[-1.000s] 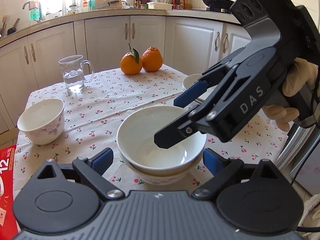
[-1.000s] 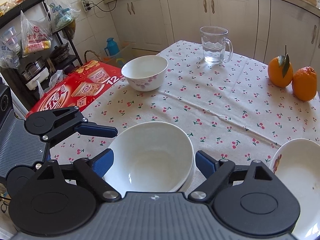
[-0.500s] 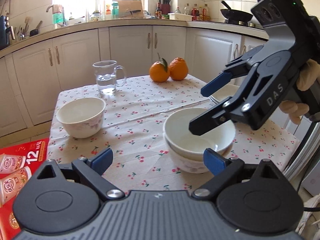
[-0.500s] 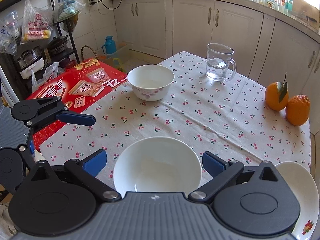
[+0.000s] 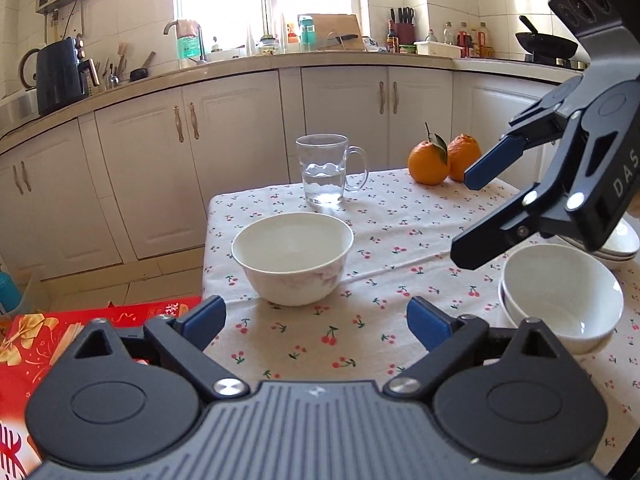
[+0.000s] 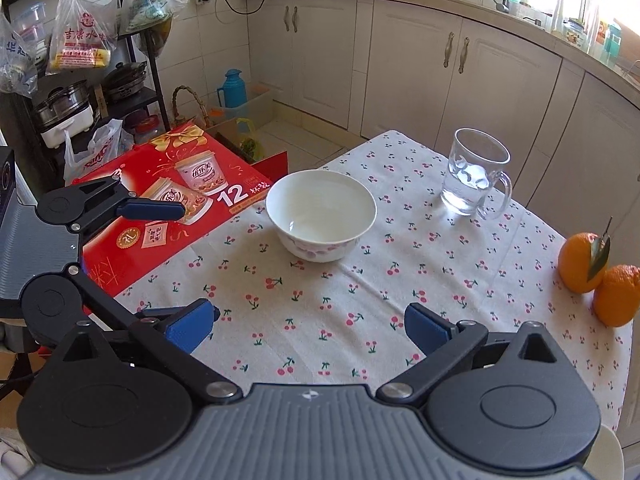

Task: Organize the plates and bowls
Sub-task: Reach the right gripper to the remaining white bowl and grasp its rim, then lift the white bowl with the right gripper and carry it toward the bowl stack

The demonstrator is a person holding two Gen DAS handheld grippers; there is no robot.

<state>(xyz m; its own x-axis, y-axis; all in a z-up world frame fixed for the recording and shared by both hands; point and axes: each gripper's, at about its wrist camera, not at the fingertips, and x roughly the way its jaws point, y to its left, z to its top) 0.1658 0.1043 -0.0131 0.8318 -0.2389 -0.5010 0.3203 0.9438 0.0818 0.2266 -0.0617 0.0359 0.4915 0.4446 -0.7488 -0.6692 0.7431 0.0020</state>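
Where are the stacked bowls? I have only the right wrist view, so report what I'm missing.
Observer: The stacked bowls, two of them nested, sit on the tablecloth. In the left wrist view they are to the right of the lone bowl.
Operator: Tell me where my right gripper is relative to them.
Observer: The right gripper hangs above the stack, a little to its left, with its jaws open and holding nothing.
Operator: Check for plates.
Observer: A stack of plates lies behind the bowls, mostly hidden by that gripper.
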